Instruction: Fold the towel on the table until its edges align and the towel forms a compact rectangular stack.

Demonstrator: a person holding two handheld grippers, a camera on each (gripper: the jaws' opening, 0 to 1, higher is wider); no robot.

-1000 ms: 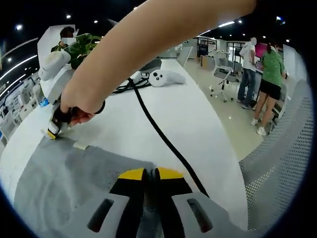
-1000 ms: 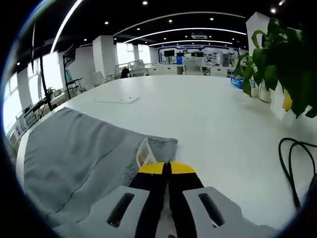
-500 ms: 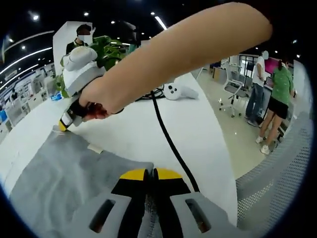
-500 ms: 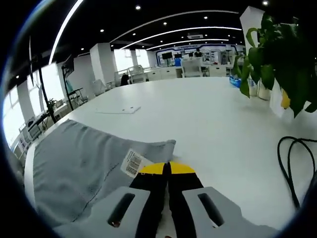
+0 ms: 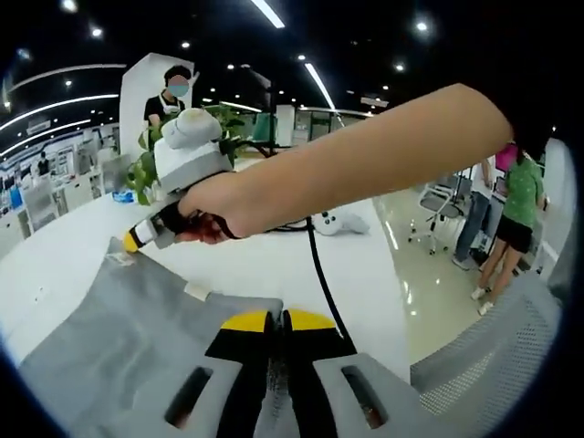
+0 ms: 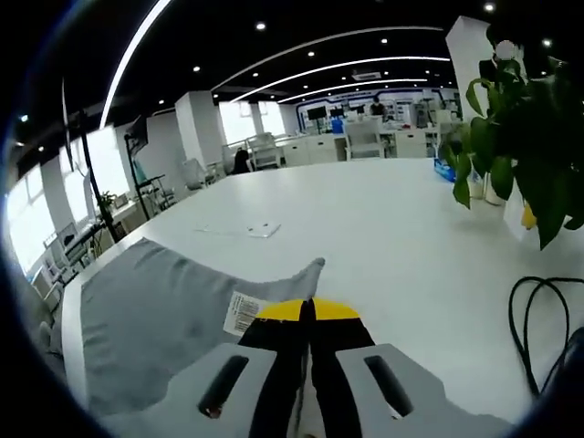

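A grey towel [image 5: 119,338] hangs stretched between both grippers above the white table [image 5: 265,265]. My left gripper [image 5: 276,321] is shut on the towel's near corner. My right gripper [image 5: 135,241], held by a person's hand, comes into the left gripper view at the left, shut on the far corner. In the right gripper view the towel [image 6: 155,315] spreads left of my right gripper [image 6: 307,311], whose yellow tips are pressed together on its edge. A white barcode label [image 6: 241,313] hangs beside those tips.
A black cable [image 5: 321,283] runs across the table toward a white controller [image 5: 342,222]. A potted plant [image 6: 520,137] stands at the right, with a cable loop [image 6: 547,319] below it. A mesh chair [image 5: 493,356] is at the near right. People stand beyond the table [image 5: 511,214].
Both grippers have risen, lifting the towel's corners off the table. The towel edge in the right gripper view now peaks upward, and the label hangs lower left.
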